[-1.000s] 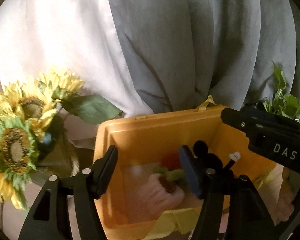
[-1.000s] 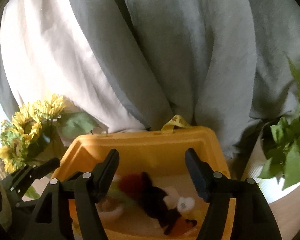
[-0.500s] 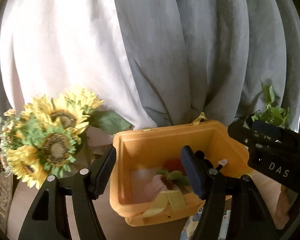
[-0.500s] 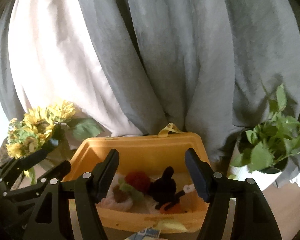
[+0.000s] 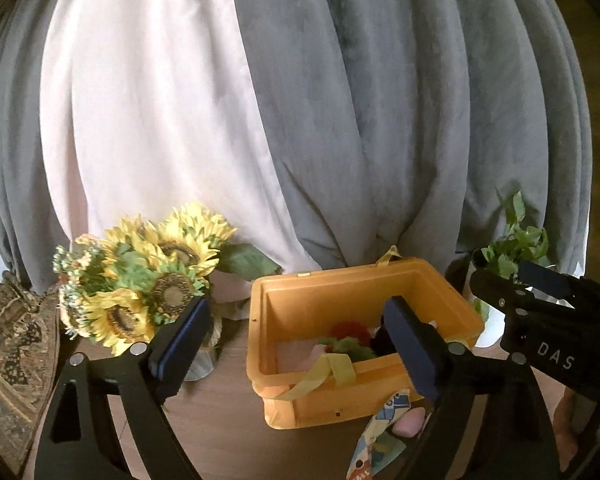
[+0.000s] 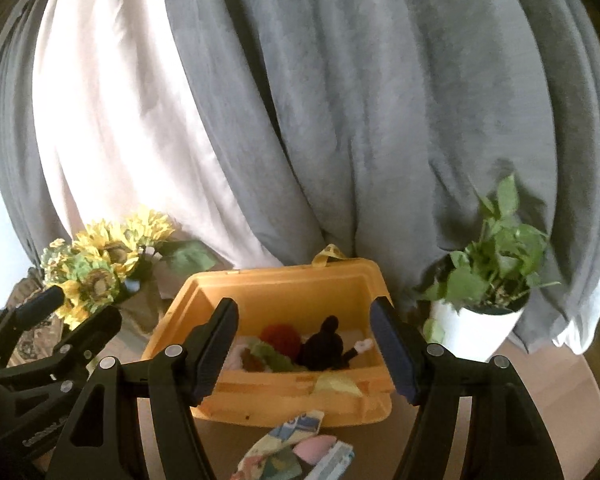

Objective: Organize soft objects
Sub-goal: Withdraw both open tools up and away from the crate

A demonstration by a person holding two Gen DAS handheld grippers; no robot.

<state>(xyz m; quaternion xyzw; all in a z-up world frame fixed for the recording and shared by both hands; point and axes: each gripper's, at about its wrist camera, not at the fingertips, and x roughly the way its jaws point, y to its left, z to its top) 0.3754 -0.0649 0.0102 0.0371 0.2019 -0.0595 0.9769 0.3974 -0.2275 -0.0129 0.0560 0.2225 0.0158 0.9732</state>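
**One soft thing is left outside the bin**

A patterned soft item point(image 6: 290, 450) lies on the wooden table point(image 6: 500, 440), just in front of the yellow bin point(image 6: 284, 292). In the right wrist view it sits at 6 o'clock, low between the two black arms of the right gripper point(image 6: 304, 348). Its long side runs from 7 o'clock up to 1 o'clock. In the left wrist view the same item is at 5 o'clock, off to the side of the left gripper point(image 5: 296, 344). So the right gripper looks like the nearer one and the better one to grab it.

The bin holds a black plush toy point(image 6: 324, 346), a red soft thing point(image 6: 280, 336) and a green one point(image 6: 270, 354).

Both grippers have their fingers spread wide apart. Neither one holds or touches anything.

I think the next move is to tip the right gripper down and toward the person to reach the item.
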